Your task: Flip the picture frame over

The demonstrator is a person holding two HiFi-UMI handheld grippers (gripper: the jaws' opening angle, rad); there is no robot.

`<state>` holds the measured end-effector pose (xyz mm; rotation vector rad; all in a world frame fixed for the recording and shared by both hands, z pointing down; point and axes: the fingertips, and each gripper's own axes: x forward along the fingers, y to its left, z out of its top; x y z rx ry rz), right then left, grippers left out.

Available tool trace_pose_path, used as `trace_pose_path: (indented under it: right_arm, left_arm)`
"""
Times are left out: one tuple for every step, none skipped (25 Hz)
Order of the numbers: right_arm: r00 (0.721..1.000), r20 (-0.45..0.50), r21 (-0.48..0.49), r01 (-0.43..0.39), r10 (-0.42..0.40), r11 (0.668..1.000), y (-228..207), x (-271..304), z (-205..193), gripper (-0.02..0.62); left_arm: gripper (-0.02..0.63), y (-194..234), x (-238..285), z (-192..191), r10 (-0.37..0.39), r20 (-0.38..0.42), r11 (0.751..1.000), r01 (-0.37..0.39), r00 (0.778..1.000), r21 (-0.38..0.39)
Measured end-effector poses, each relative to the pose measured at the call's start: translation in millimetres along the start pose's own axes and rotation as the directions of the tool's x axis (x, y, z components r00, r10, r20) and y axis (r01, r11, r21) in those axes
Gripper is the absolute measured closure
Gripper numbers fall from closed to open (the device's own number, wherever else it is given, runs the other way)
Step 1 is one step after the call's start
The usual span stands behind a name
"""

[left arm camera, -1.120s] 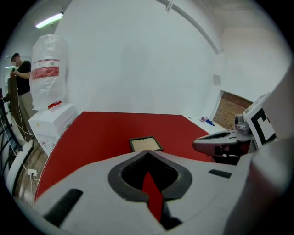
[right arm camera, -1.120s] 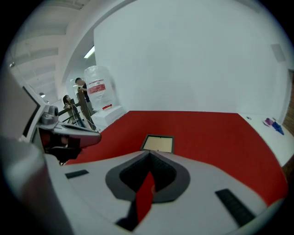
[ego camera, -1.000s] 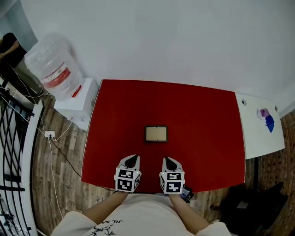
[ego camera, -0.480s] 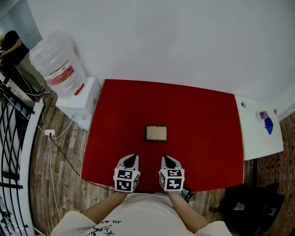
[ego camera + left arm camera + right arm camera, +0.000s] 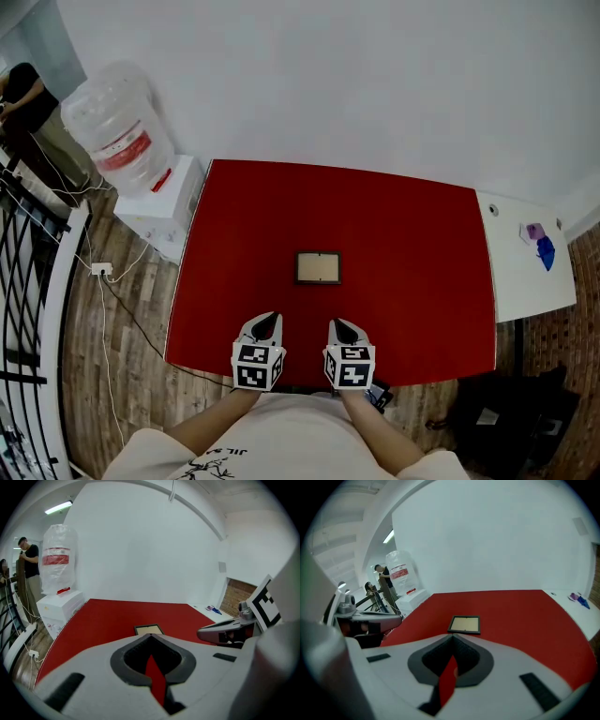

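Well ahead of both closed, empty pairs of jaws, the picture frame (image 5: pixel 319 267) lies flat mid-way across the red table (image 5: pixel 422 244); left gripper (image 5: pixel 269 322) and right gripper (image 5: pixel 340 325) hover side by side near its front edge.

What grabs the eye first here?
The bright red table fills the middle of the head view, with a small dark picture frame lying flat, alone, near its centre. At the near edge the left gripper and right gripper sit side by side, both shut and empty, short of the frame. A big clear water bottle stands off the table's far-left corner.
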<state>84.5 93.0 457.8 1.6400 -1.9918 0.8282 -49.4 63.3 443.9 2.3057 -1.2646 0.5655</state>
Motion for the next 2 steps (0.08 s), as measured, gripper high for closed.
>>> trace_pose_path:
  right_arm:
    - [1.000, 0.001, 0.000, 0.000, 0.000, 1.000, 0.6, -1.4, -0.8, 0.591]
    - [1.000, 0.003, 0.000, -0.001, 0.001, 1.000, 1.2, -2.9, -1.6, 0.591]
  left_arm:
    - [0.600, 0.1, -0.8, -0.7, 0.003, 0.002, 1.000, -0.003, 1.000, -0.002]
    - [0.600, 0.3, -1.6, -1.5, 0.006, 0.005, 1.000, -0.006, 1.000, -0.003]
